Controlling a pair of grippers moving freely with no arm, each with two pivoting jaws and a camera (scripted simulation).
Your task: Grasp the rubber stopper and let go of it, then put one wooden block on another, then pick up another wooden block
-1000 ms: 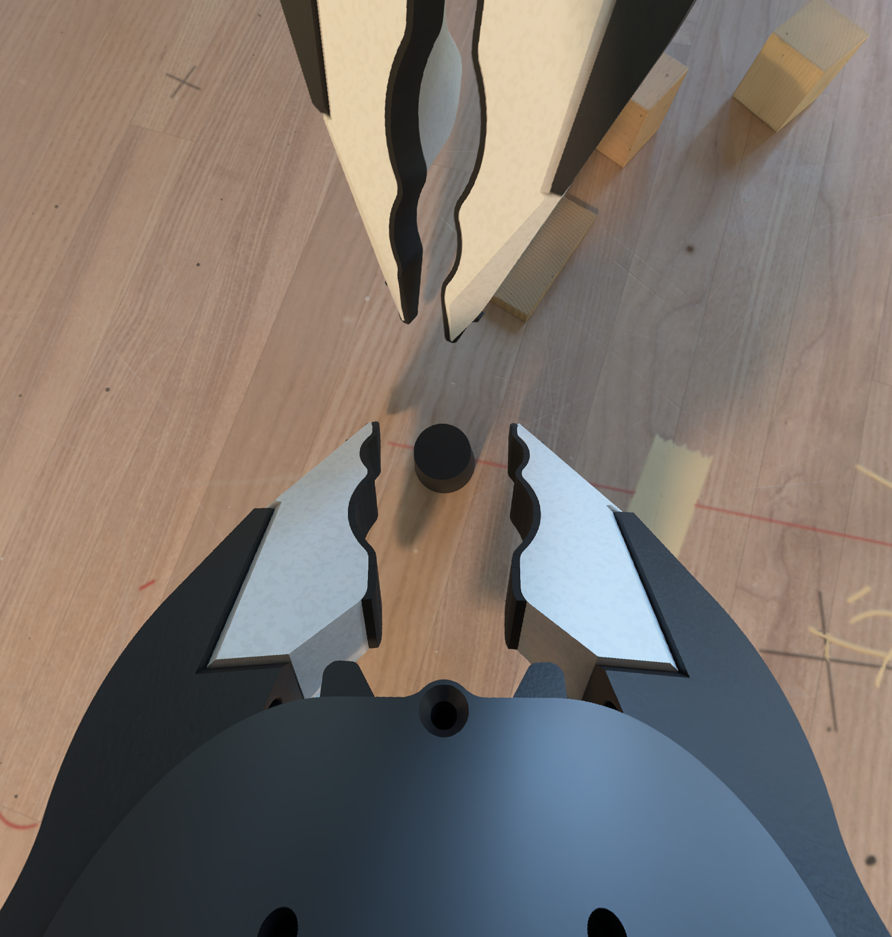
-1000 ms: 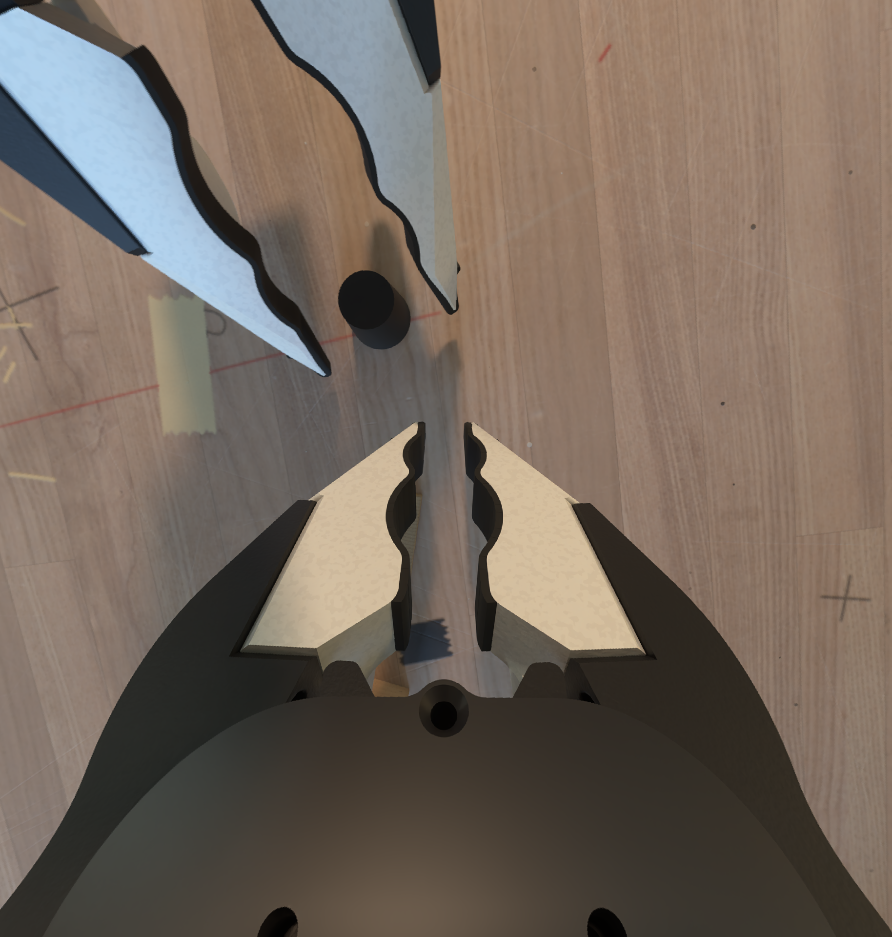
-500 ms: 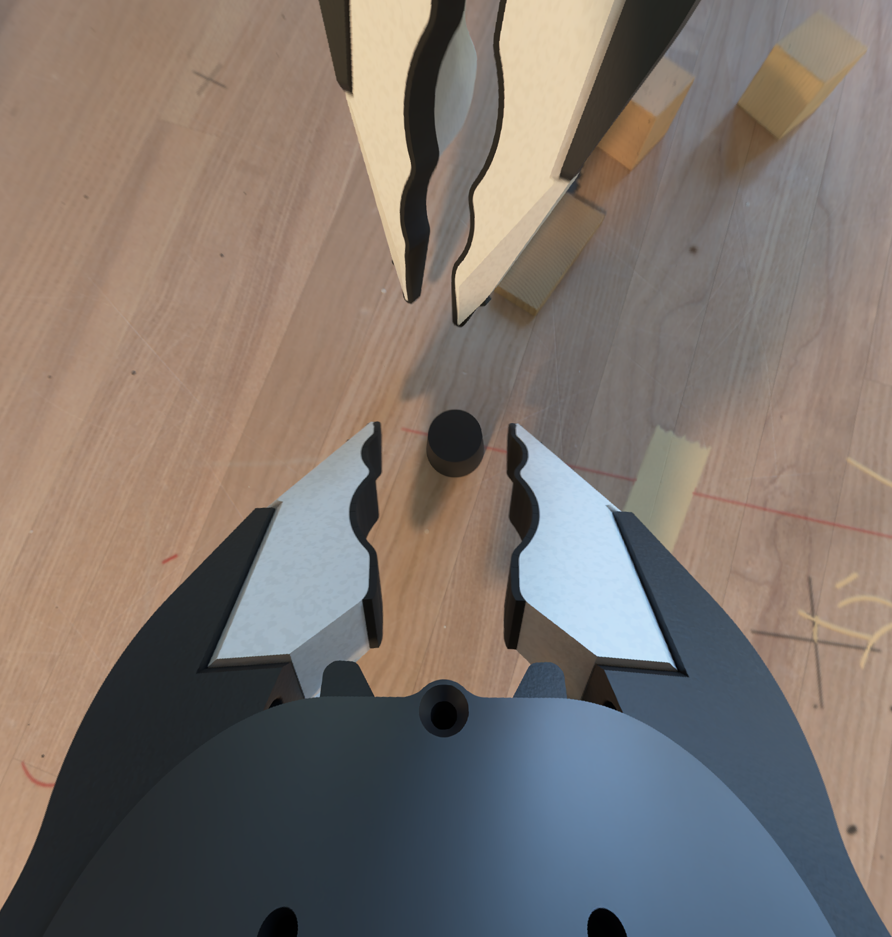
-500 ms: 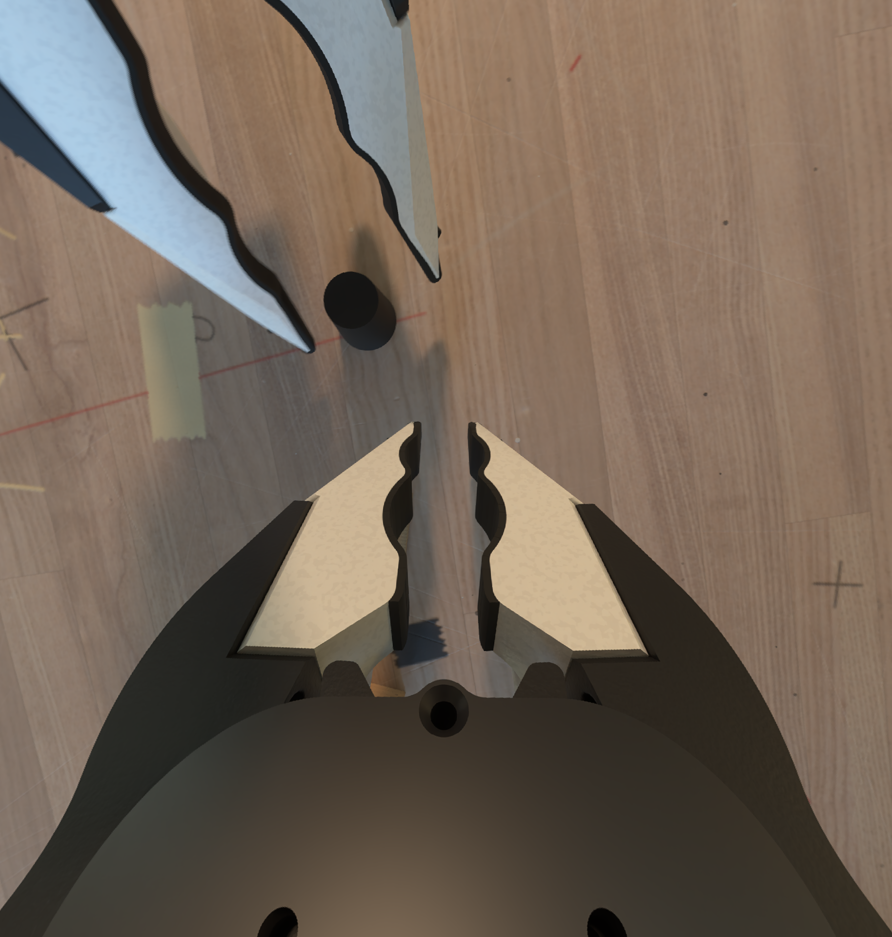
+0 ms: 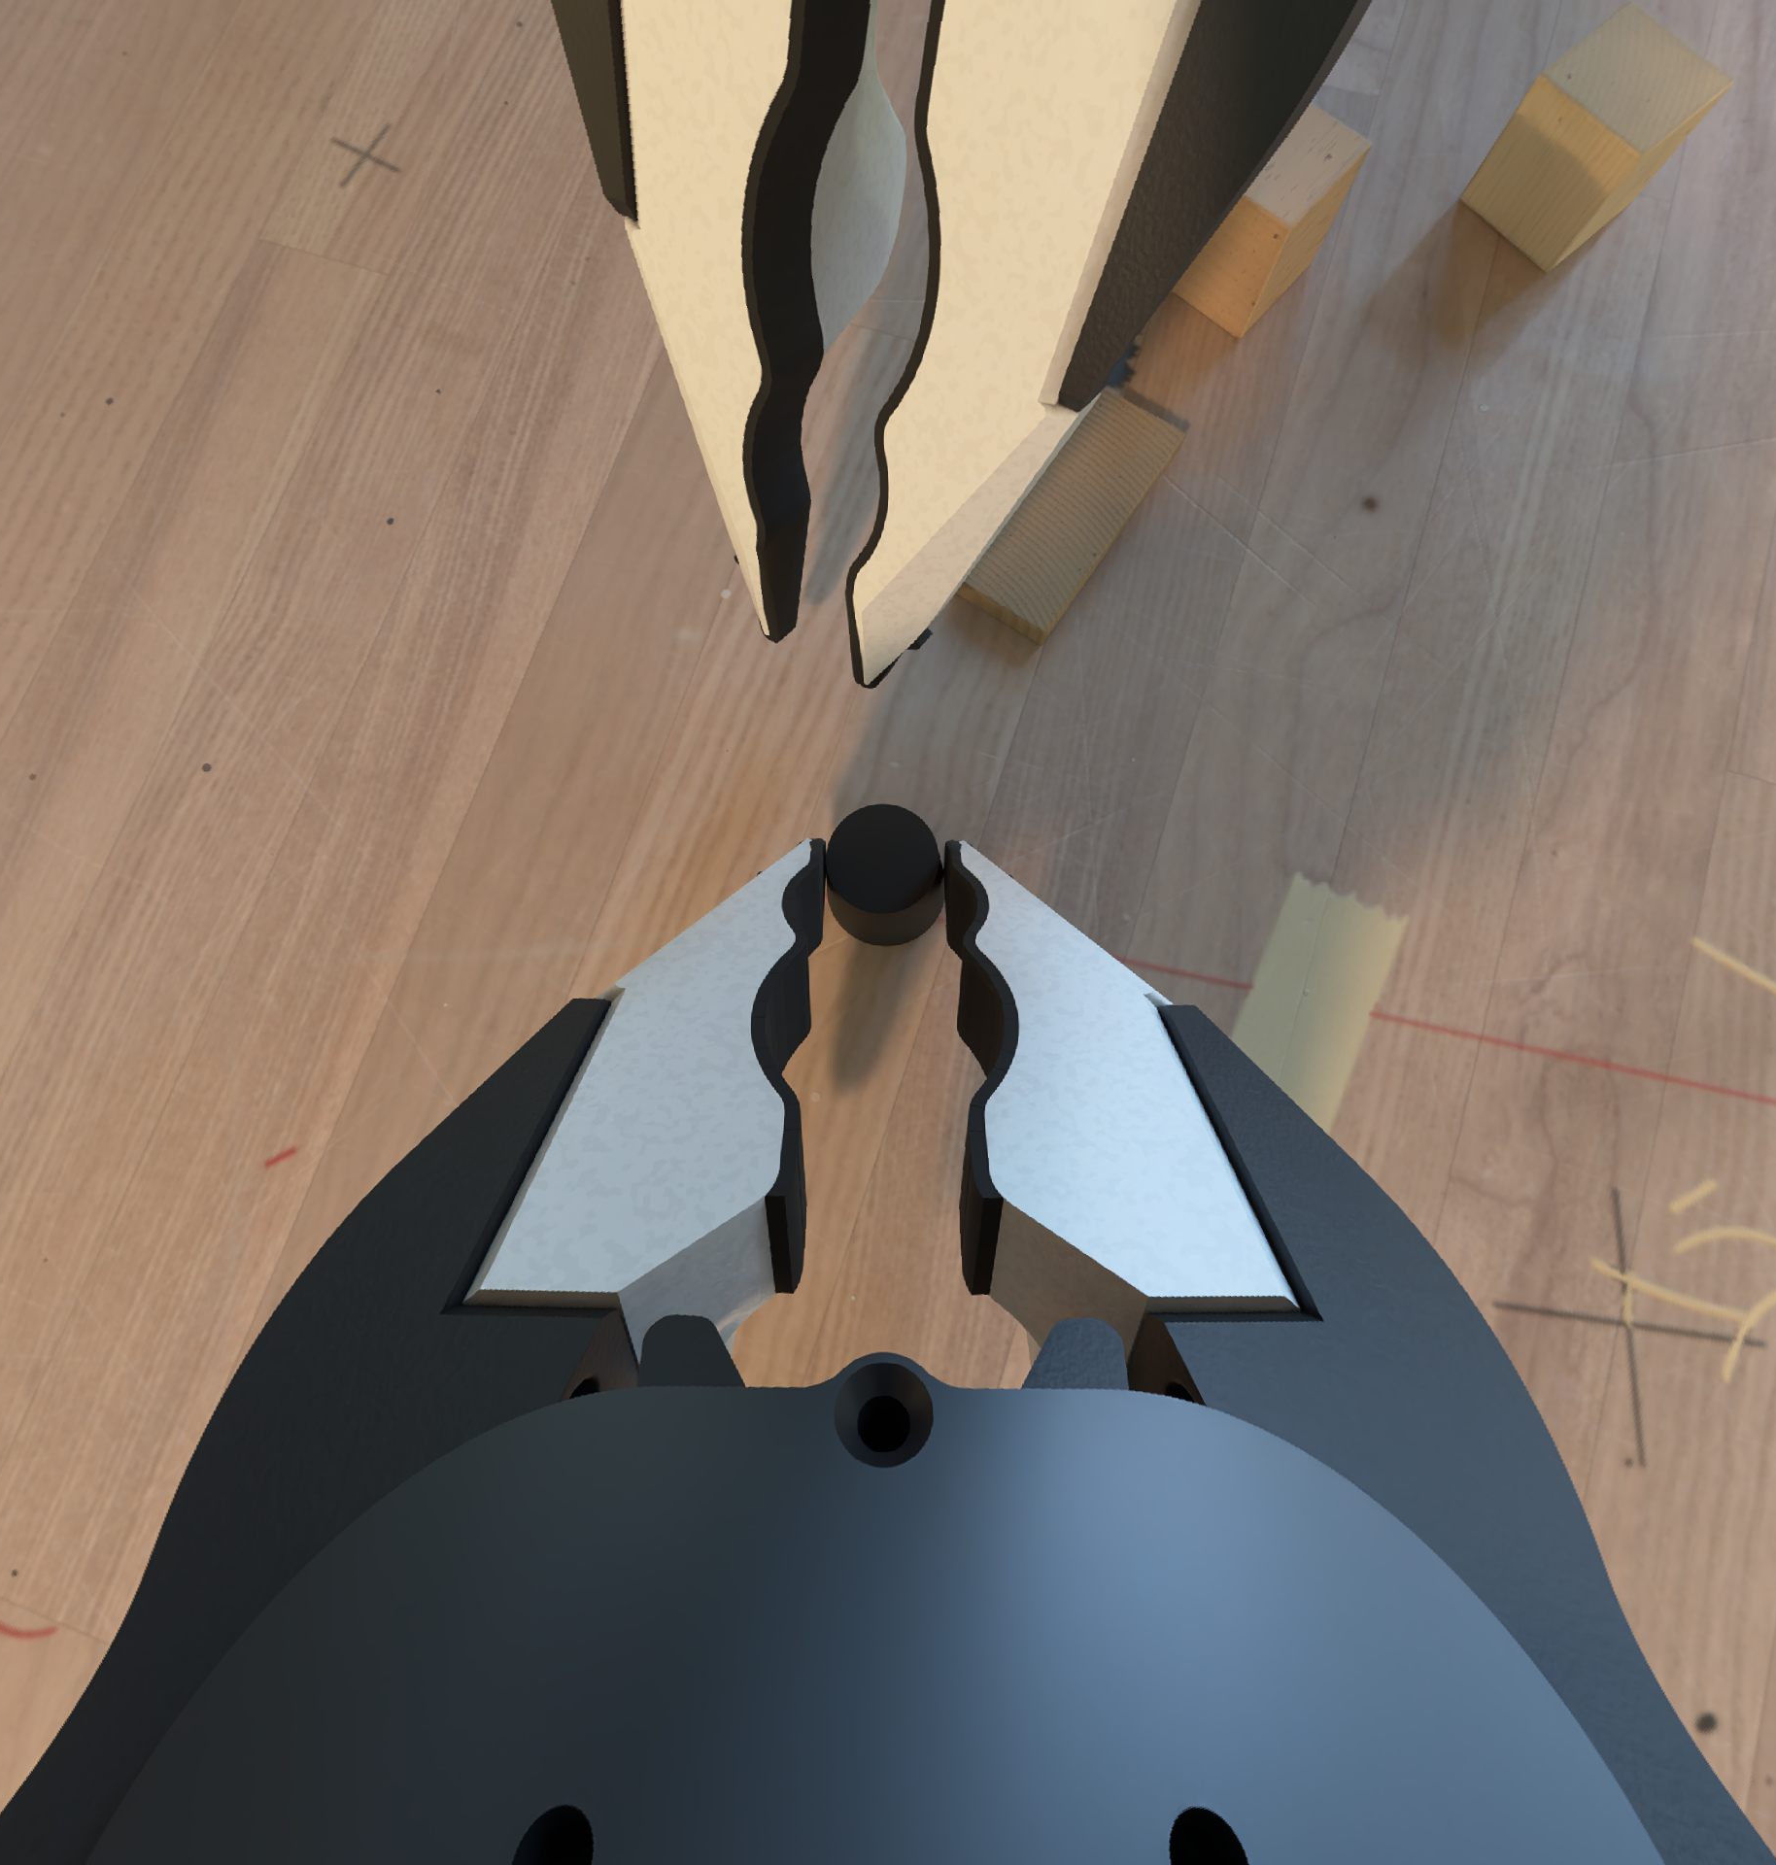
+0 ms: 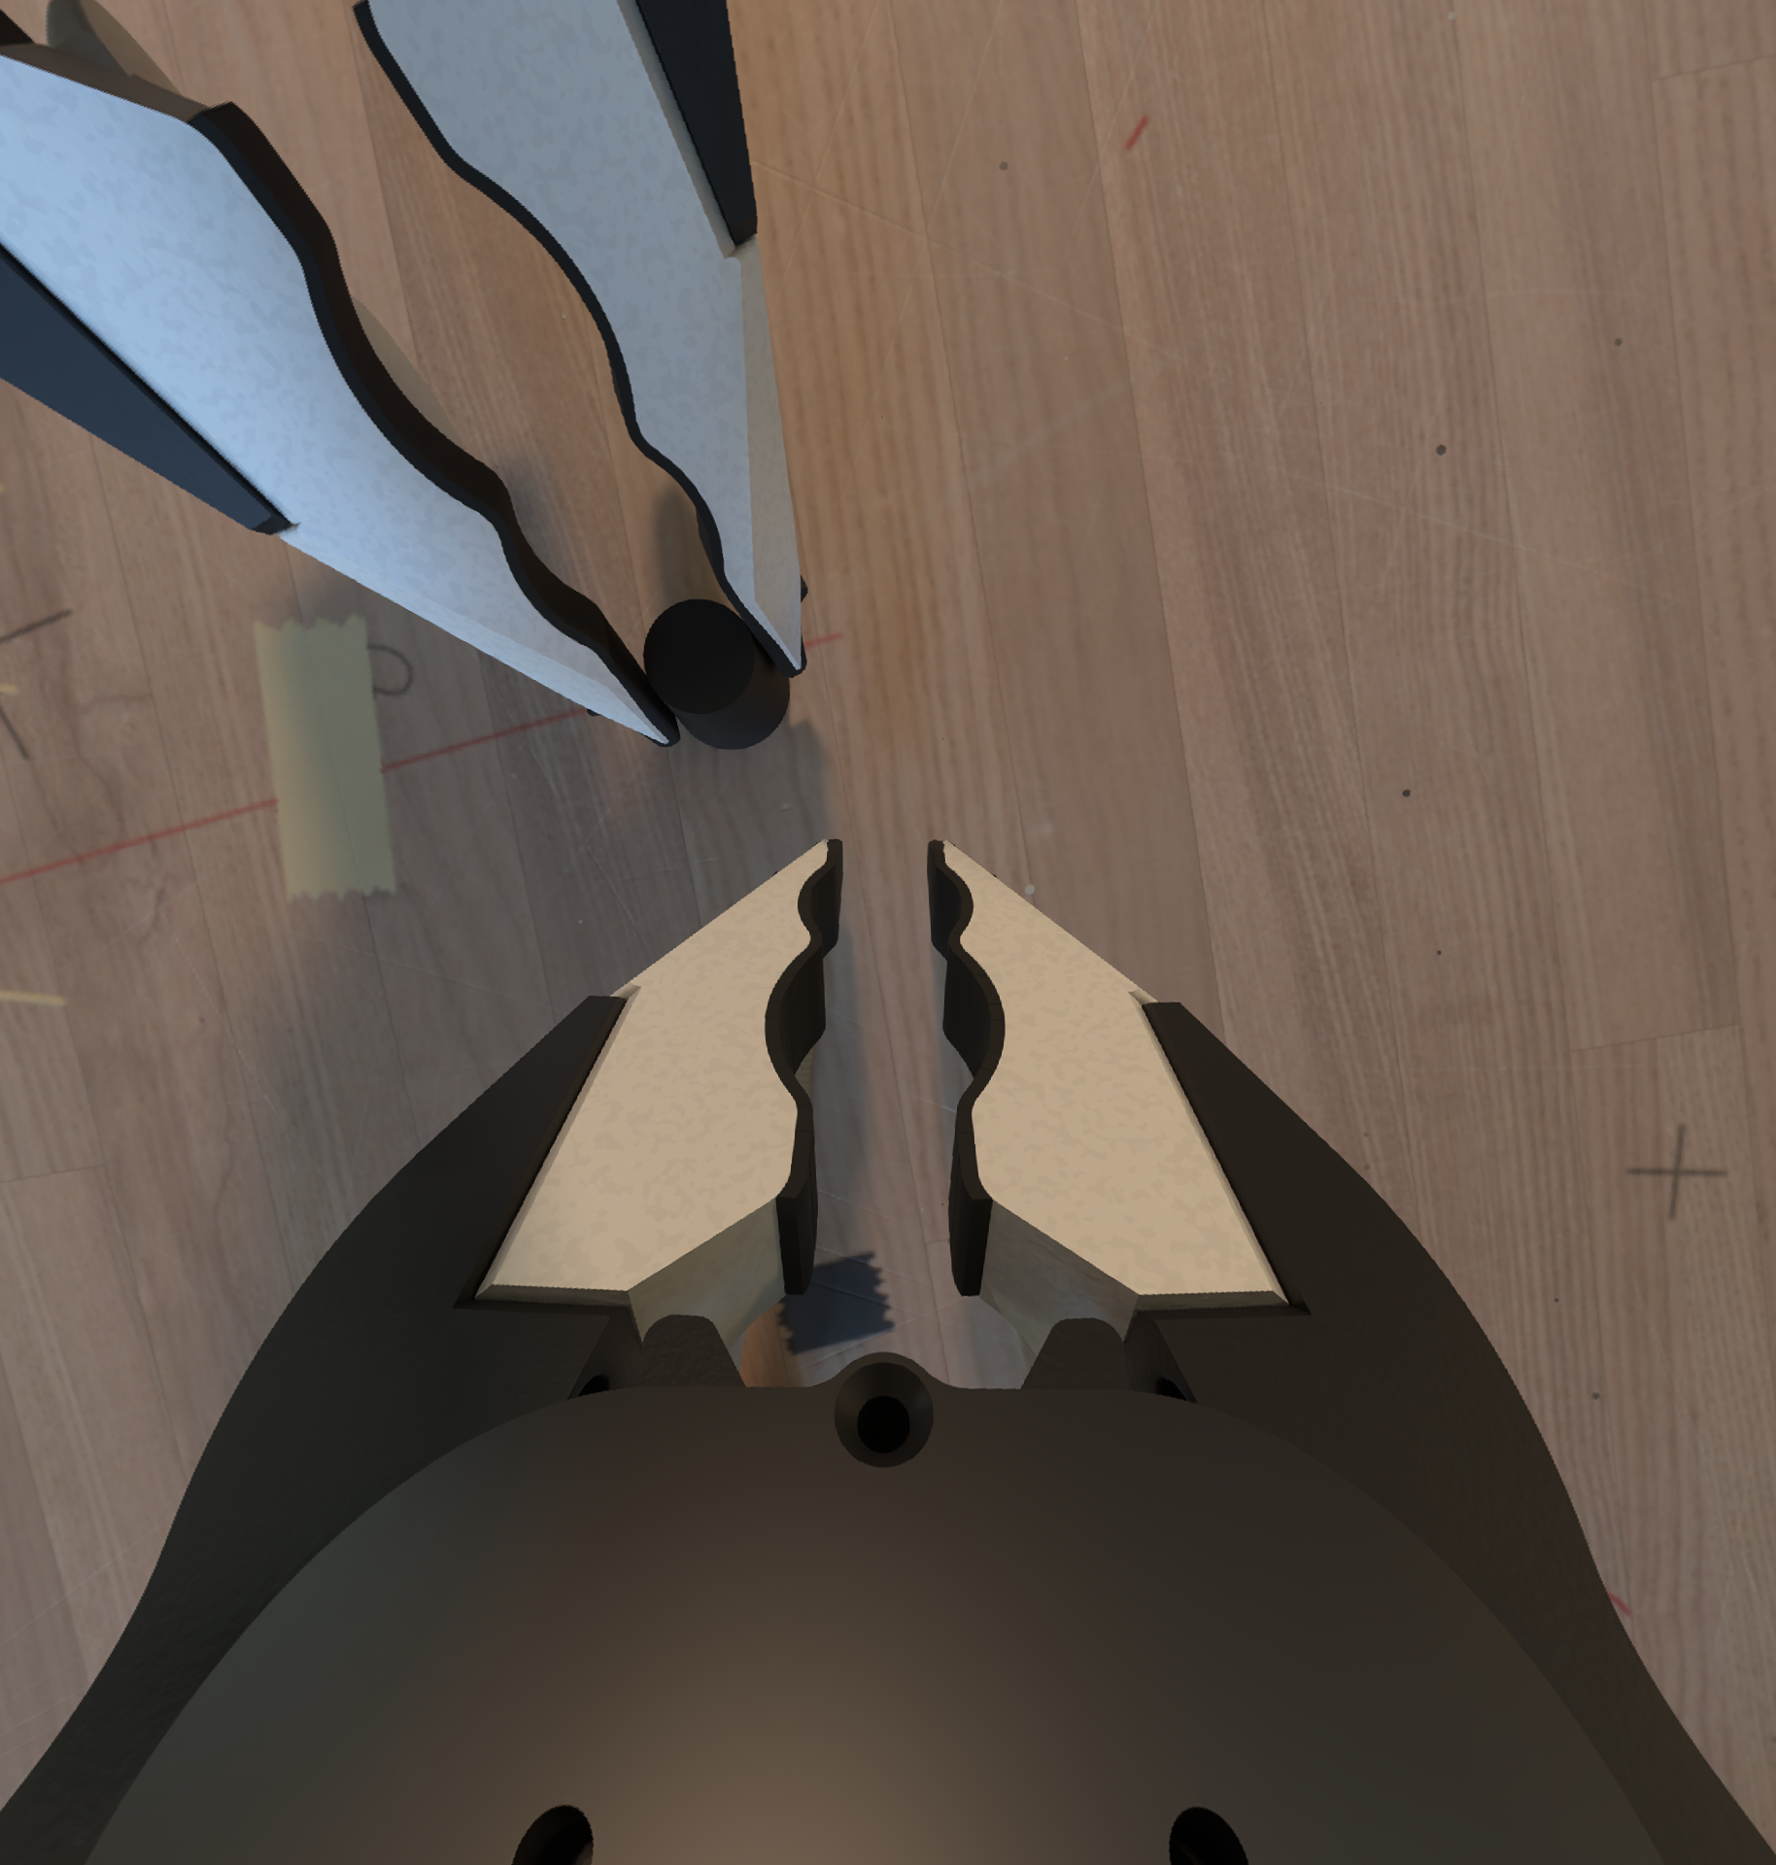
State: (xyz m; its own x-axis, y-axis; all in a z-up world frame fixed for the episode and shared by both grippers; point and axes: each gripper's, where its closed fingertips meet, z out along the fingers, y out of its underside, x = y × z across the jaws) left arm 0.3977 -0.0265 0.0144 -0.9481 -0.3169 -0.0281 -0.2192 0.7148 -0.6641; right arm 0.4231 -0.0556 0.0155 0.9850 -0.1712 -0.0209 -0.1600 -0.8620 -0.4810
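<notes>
1. Left claw [image 5: 882,858] has pinched shut on the rubber stopper [image 5: 882,876]. Its two tips press on the stopper's left and right sides. A moment ago the tips stood wide apart with the stopper loose between them, so the squeeze has only just happened.

2. Right claw [image 6: 884,858] holds nothing. Its tips are close together with a thin gap between them, and only bare worktop [image 6: 1368,606] shows in that gap. It looks much the same as it did a moment ago.

3. The stopper is small, round and black. It stands upright on the worktop, on a thin red line [image 5: 1570,1050]. I cannot tell if it has been lifted at all.

4. The right claw's view shows the same grip from the other side: the left claw's pale tips [image 6: 662,696] hug the stopper [image 6: 712,671].

5. A strip of pale tape [image 5: 1318,999] lies just right of the left claw, across the red line.

6. Farther off are three wooden blocks. One flat block [image 5: 1076,525] lies just beside the right claw's tips [image 5: 823,646] and partly behind them. A second block [image 5: 1268,232] sits past it. A third block [image 5: 1591,141] sits well apart, near the top right corner.

7. What this means: I think the first part of the job, grabbing the stopper, is done now. Next the left claw should open and let it go. The blocks are not stacked yet.
</notes>
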